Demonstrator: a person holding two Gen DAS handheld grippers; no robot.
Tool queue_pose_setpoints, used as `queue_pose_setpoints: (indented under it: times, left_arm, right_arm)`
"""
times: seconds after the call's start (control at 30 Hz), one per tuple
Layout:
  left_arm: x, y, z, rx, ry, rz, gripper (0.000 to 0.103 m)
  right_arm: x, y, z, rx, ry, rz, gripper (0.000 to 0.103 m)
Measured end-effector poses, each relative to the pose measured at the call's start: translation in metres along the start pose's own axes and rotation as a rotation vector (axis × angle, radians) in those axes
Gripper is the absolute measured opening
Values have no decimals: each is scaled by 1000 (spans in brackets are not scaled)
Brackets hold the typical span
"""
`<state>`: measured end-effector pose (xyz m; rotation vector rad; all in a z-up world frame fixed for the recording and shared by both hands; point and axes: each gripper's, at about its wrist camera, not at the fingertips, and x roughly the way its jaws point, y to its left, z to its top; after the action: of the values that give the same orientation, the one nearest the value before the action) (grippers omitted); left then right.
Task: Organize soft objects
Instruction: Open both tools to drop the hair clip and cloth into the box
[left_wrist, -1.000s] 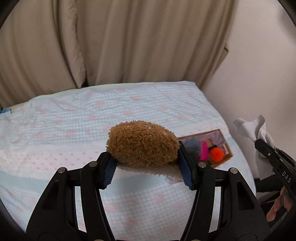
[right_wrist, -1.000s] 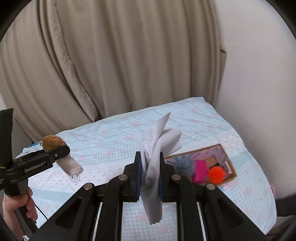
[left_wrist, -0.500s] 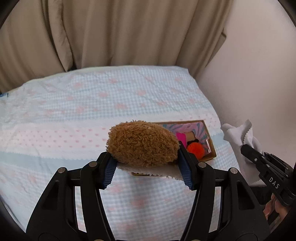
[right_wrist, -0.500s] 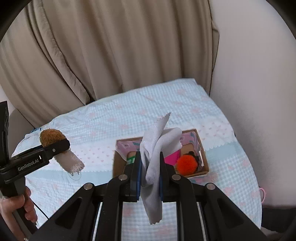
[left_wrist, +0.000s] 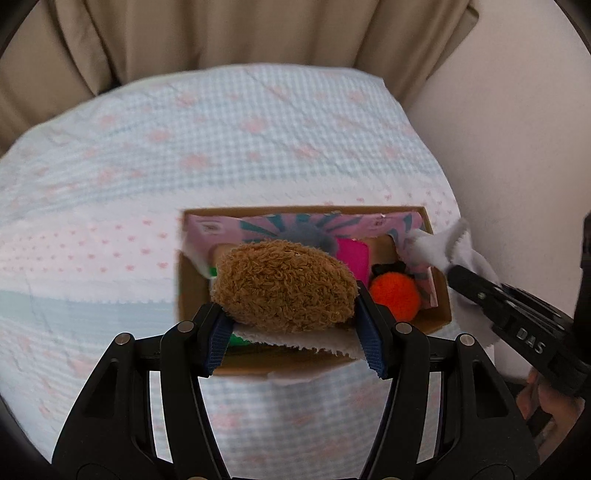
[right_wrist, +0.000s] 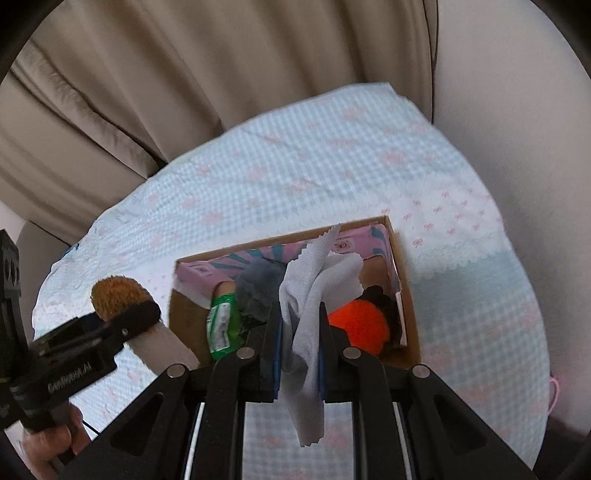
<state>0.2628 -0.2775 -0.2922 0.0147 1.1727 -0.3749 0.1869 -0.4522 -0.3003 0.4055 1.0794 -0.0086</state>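
Left gripper (left_wrist: 293, 328): jaws pinched a fuzzy brown plush pad with white underside (left_wrist: 282, 284), centre frame, over the box.
Right gripper (right_wrist: 297, 345): nearly closed, clamping a crumpled white cloth (right_wrist: 314, 284).
Open cardboard box (right_wrist: 408, 295): on the checked bedspread (left_wrist: 258, 140), holding an orange pom-pom (left_wrist: 395, 297).

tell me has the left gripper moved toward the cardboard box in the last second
Yes. The left gripper, shut on the brown plush, has advanced toward the cardboard box and now sits over its near edge.
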Motion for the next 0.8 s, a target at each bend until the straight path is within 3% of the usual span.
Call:
queue_pose_setpoints:
  times: [0.27,0.43,0.53,0.57,0.6,0.67,0.7,0.8]
  left_arm:
    - [71,-11,4,-1,123,16,56]
    - [95,-19,-3,22,175,11,58]
    - [101,-23,-3,31,180,28,79]
    - [102,-23,-3,28,188,33,99]
    - [101,-22,-3,25,190,32,103]
    - [100,-19,-3,31,199,36,103]
    - [98,-16,-5,36,207,45,103]
    - [94,-7,-10,33,208,64,103]
  right_arm:
    - [55,-31,22,72,75,25,14]
    - [81,-36,26,99,127,30,14]
    - [94,-44,28,144,155,24,15]
    - [97,-45,28,153,166,15,26]
    - [101,-47,28,160,185,-1,38]
    - [106,-49,29,172,210,-8,98]
    - [104,-49,28,174,205,-1,103]
    - [97,-48,27,159,183,-13,103]
